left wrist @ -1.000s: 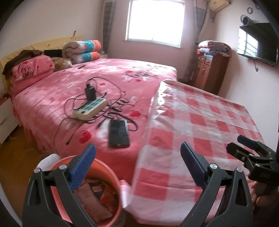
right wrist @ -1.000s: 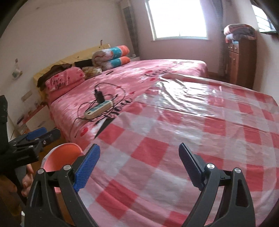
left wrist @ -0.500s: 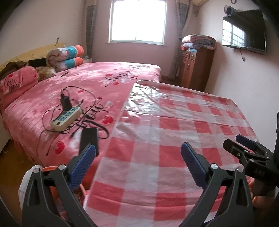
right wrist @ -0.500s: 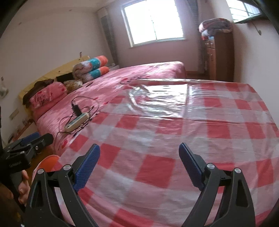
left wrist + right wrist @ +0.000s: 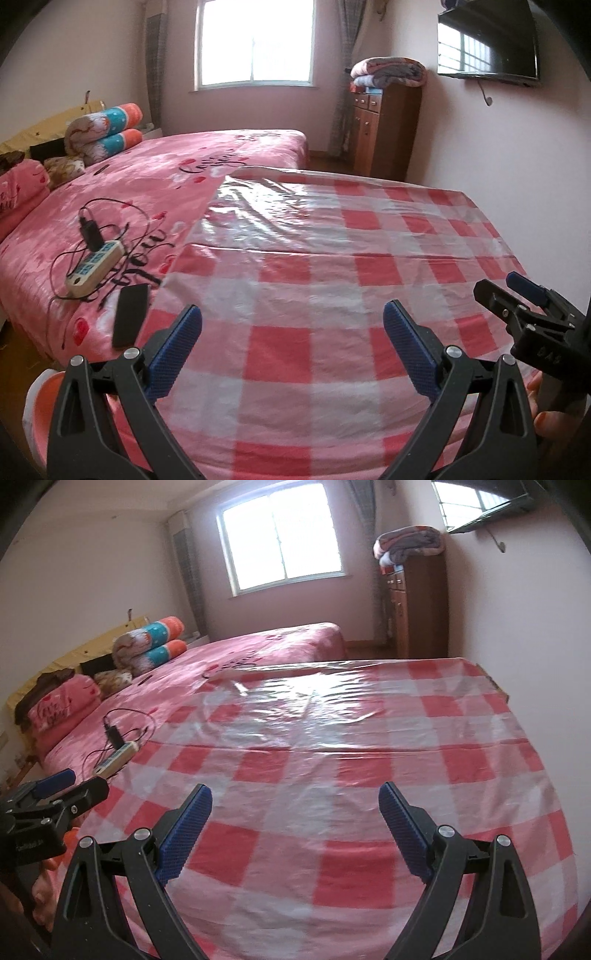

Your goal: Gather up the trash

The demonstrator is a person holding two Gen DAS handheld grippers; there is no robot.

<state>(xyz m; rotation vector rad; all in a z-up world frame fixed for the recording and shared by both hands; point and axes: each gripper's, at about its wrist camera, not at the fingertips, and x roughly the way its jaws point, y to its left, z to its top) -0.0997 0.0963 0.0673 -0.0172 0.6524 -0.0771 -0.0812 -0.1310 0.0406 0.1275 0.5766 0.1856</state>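
Note:
My left gripper [image 5: 291, 325] is open and empty above the near part of a table under a red-and-white checked plastic cloth [image 5: 332, 258]. My right gripper [image 5: 295, 805] is open and empty over the same cloth [image 5: 351, 738]. No trash shows on the cloth. The rim of an orange bin [image 5: 38, 402] with a white liner shows at the lower left, mostly hidden behind my left gripper's finger. The right gripper also shows at the right edge of the left wrist view [image 5: 517, 291], and the left gripper at the left edge of the right wrist view [image 5: 70, 786].
A pink bed [image 5: 129, 192] adjoins the table on the left, with a power strip and cables [image 5: 94, 267], a black phone [image 5: 129, 314] and pillows [image 5: 103, 129]. A wooden dresser [image 5: 384, 129] with folded blankets stands by the far wall. A TV [image 5: 487, 40] hangs on the right wall.
Both grippers have swung right and up from the bin towards the table. The bin's contents have dropped out of view. Both stay open.

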